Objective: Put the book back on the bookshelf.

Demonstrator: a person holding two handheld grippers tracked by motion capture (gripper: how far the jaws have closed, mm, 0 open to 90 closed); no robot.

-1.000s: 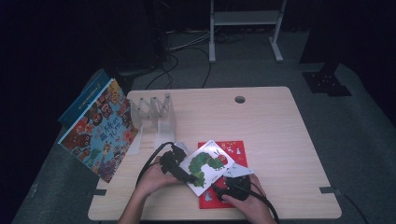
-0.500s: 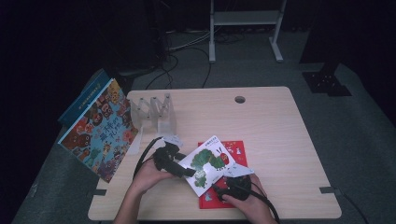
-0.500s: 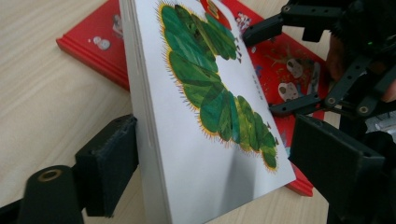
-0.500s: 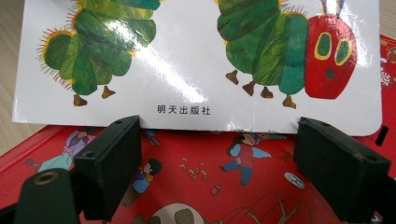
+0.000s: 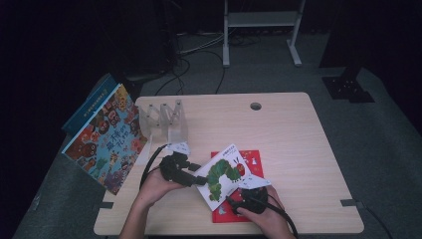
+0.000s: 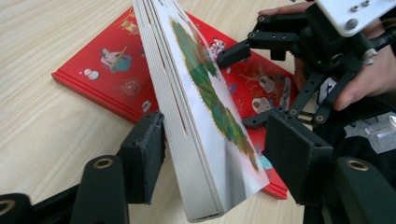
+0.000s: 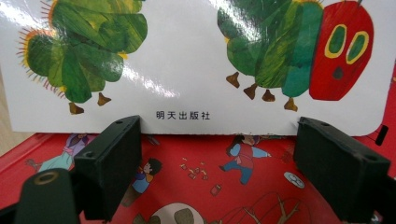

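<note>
A white caterpillar picture book stands tilted on its edge above a red picture book that lies flat on the table. In the left gripper view the white book sits between the jaws of my left gripper, which have just been closing. One pad touches its page side and a small gap is left at the cover. My left gripper comes in from the left. My right gripper is at the book's near edge, open. Its jaws hover over the red book, below the white book.
A clear acrylic book rack stands at the back left of the table. A large colourful picture book leans off the table's left edge. A cable hole sits near the far edge. The right half of the table top is bare wood.
My left gripper has risen slightly and its jaws have narrowed around the white book, which now stands steeper. The right gripper has kept still.
</note>
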